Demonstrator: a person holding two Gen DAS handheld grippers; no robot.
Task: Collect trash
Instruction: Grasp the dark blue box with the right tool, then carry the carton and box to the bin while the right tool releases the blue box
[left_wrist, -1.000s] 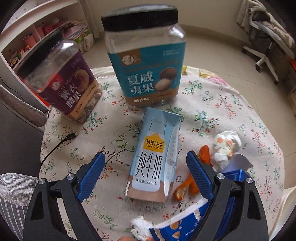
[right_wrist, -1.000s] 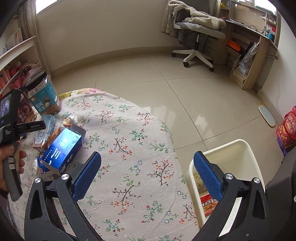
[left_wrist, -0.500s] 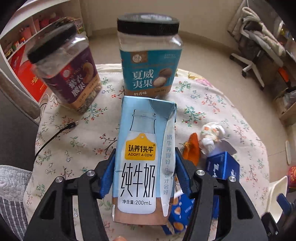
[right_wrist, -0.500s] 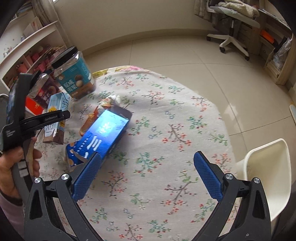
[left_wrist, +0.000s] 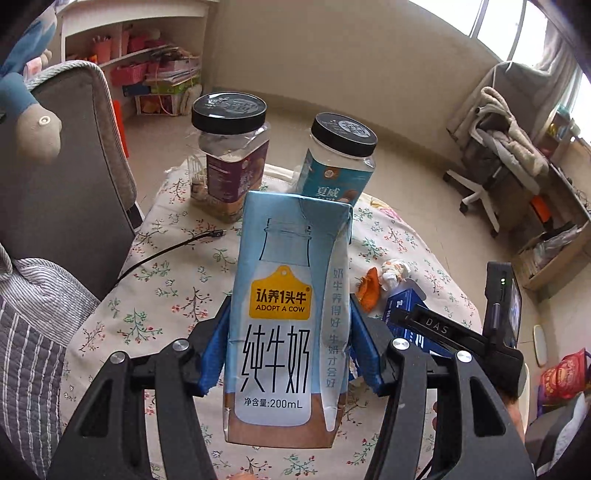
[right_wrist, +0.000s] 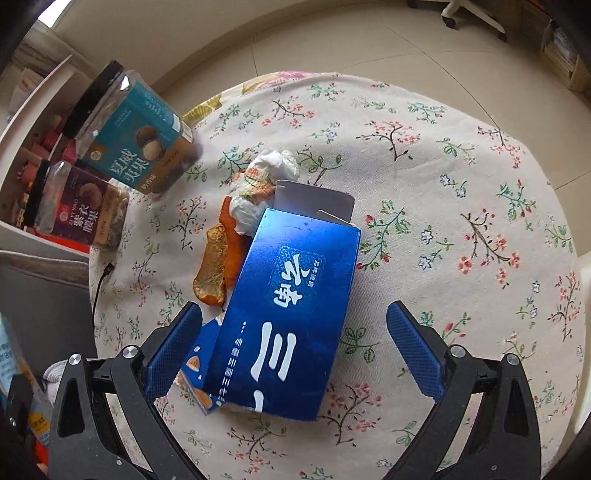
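The milk carton (left_wrist: 286, 321), upright and printed "ADOPT A COW" and "200mL", is clamped between the blue pads of the left hand-held gripper (left_wrist: 287, 354), lifted above the bench (right_wrist: 424, 177). The right hand-held gripper (right_wrist: 293, 356) stands wide, straddling the near end of a blue box (right_wrist: 291, 310). Just beyond the box lie orange peel (right_wrist: 216, 266) and crumpled tissue (right_wrist: 264, 181). Farther off to the left stand two black-lidded jars (right_wrist: 133, 136).

Place: a lived-in home room
Far left: bookshelf (left_wrist: 147, 74) with bins
Far right: swivel chair (left_wrist: 495, 147) heaped with clothes
Near: floral-cloth tabletop (right_wrist: 443, 184), snack jars (left_wrist: 229, 155)
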